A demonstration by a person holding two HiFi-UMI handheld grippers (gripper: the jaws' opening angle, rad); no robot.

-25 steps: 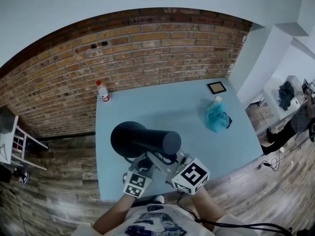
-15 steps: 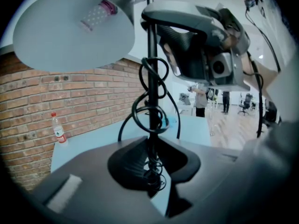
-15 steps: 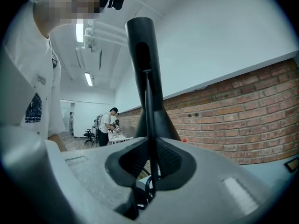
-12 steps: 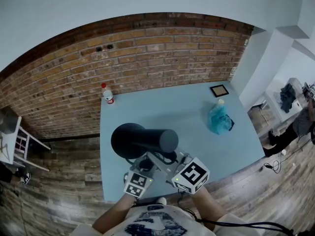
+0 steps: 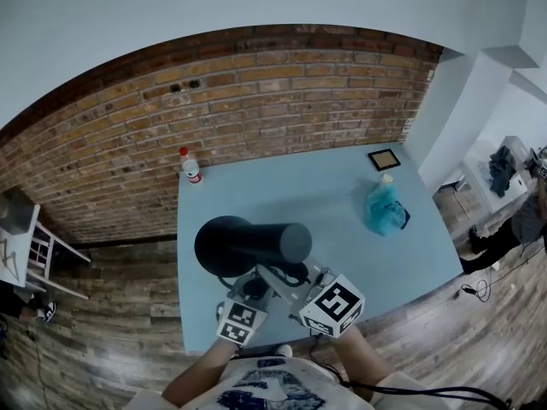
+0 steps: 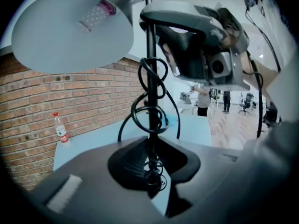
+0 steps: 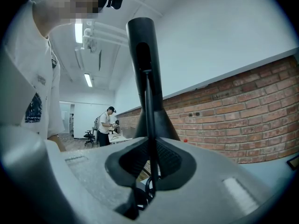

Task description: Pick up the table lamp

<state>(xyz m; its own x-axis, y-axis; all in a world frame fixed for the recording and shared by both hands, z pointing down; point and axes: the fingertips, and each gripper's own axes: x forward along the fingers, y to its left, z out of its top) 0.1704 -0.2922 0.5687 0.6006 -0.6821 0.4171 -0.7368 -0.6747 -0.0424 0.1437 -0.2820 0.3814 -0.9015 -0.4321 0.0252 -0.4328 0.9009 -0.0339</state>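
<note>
Over the pale blue counter (image 5: 342,186), my left claw (image 5: 249,289) and right claw (image 5: 295,282) clamp the black table lamp (image 5: 248,244), sharing weight.

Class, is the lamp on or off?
Off: the bulb in the shade is dark; the cord is coiled round the pole.

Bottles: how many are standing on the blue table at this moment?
1. The red-capped bottle stands at the table's far left corner, by the brick wall. A pale top behind the blue plastic bag might be another; too small to tell.
</note>
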